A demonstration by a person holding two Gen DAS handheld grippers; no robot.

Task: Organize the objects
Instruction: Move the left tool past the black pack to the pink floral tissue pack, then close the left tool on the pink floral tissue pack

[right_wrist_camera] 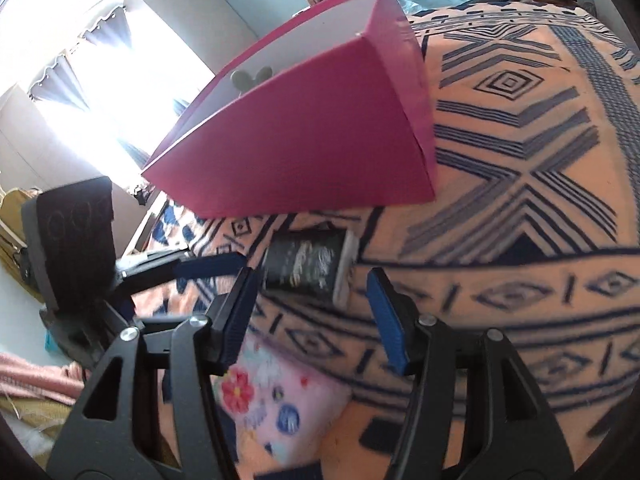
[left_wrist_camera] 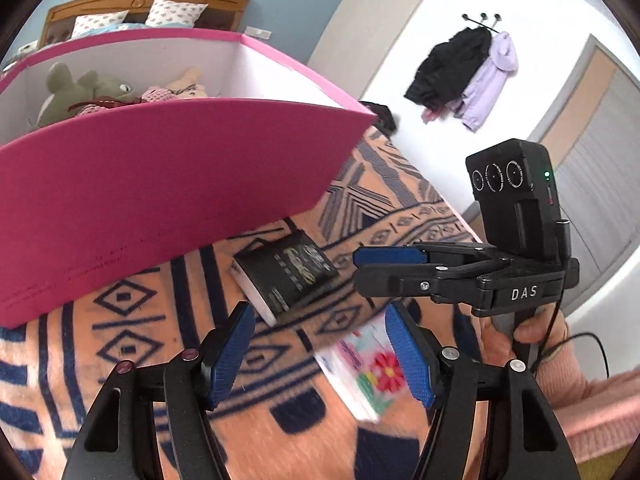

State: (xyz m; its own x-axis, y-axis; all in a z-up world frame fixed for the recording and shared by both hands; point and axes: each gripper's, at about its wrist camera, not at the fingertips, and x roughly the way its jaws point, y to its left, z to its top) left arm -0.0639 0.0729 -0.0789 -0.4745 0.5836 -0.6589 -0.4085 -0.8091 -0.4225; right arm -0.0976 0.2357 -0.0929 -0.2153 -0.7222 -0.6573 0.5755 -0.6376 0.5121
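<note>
A pink box point(left_wrist_camera: 160, 184) stands on the orange patterned blanket point(left_wrist_camera: 132, 332) and holds plush toys point(left_wrist_camera: 92, 92); it also shows in the right wrist view point(right_wrist_camera: 312, 136). A black book point(left_wrist_camera: 286, 276) lies on the blanket beside the box; it also shows in the right wrist view point(right_wrist_camera: 308, 266). A pink flowered book point(left_wrist_camera: 370, 368) lies nearer; it also shows in the right wrist view point(right_wrist_camera: 276, 404). My left gripper point(left_wrist_camera: 320, 352) is open and empty above the blanket, between the two books. My right gripper point(right_wrist_camera: 310, 316) is open and empty, just short of the black book; it also shows in the left wrist view point(left_wrist_camera: 376, 268).
The blanket point(right_wrist_camera: 520, 200) covers a bed with a wooden headboard point(left_wrist_camera: 144, 0) and pillows behind the box. Jackets point(left_wrist_camera: 464, 76) hang on the white wall. A bright window with curtains point(right_wrist_camera: 92, 76) is on the left.
</note>
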